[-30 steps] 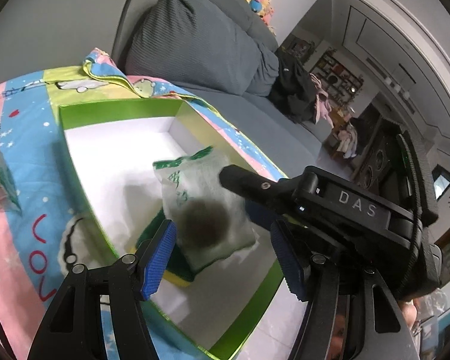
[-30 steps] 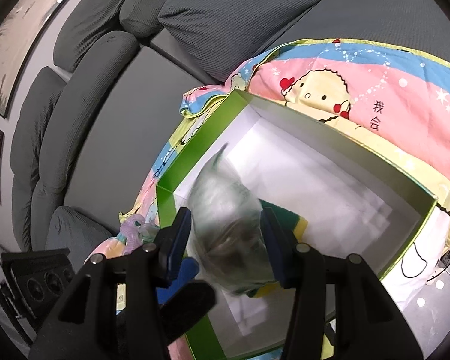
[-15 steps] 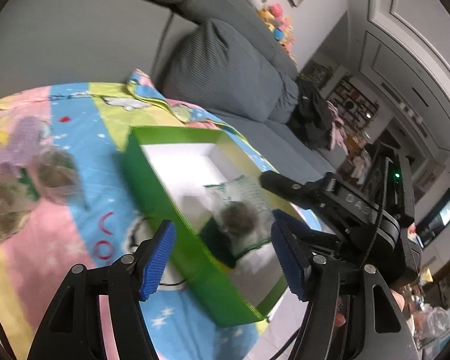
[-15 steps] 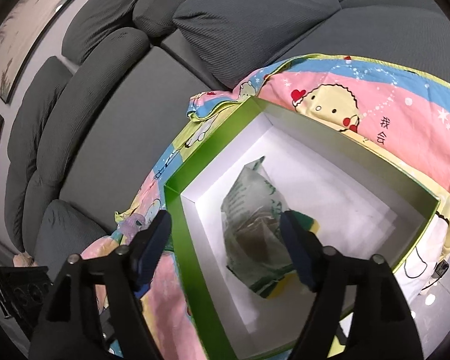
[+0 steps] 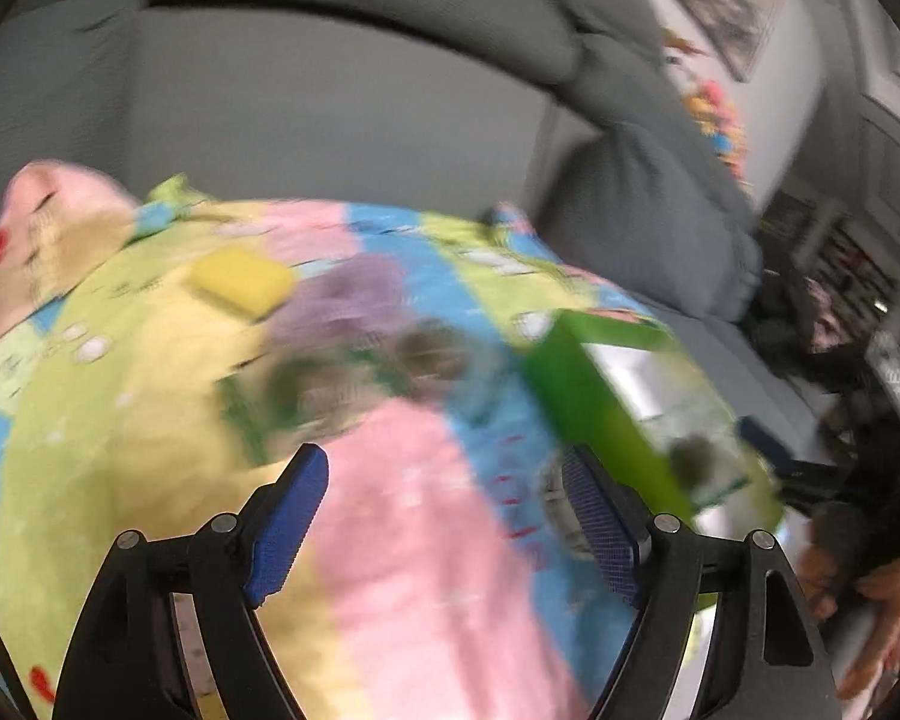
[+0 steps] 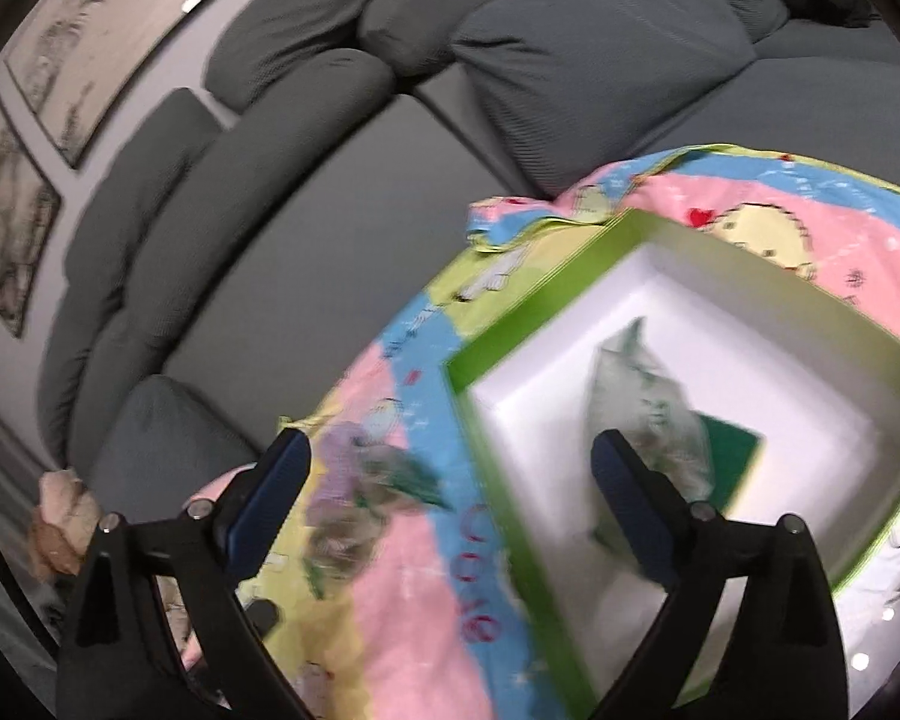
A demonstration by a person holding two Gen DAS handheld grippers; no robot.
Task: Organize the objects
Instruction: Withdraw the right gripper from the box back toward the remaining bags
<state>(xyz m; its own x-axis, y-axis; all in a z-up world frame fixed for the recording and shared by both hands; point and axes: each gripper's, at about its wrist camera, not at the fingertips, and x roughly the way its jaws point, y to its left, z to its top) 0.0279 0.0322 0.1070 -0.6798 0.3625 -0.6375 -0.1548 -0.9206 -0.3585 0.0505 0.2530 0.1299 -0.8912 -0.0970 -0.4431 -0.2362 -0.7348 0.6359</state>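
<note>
Blur over both views; details soft.

Left wrist view, left to right: yellow sponge (image 5: pixel 240 279) lies upper left on the cartoon-print blanket (image 5: pixel 390 540), its long axis running from upper left to lower right, well apart from everything else. Centre of frame: a cluster of clear packets (image 5: pixel 354 378) with dark contents, smeared by motion, so their count cannot be told. They sit just ahead of the left tongs (image 5: pixel 444 516), slightly left of the midline. Right of frame: green box (image 5: pixel 594 408), white inside, with one bagged item (image 5: pixel 690 456) visible in it.

Right wrist view, left to right: the same packets (image 6: pixel 360 504) lie lower centre, between the two fingers but nearer the left pad. The box (image 6: pixel 498 324) fills the right half; inside lie a clear bag (image 6: pixel 648 396) and a dark green piece (image 6: pixel 732 450) under it.

Judgement: the packets are the likely next pick, and the left tongs face them more squarely than the right tongs (image 6: pixel 450 510), which straddle the box's near wall.

Left tongs: spread wide, nothing between the pads, touching nothing. Right tongs: also spread wide, released, empty.
</note>
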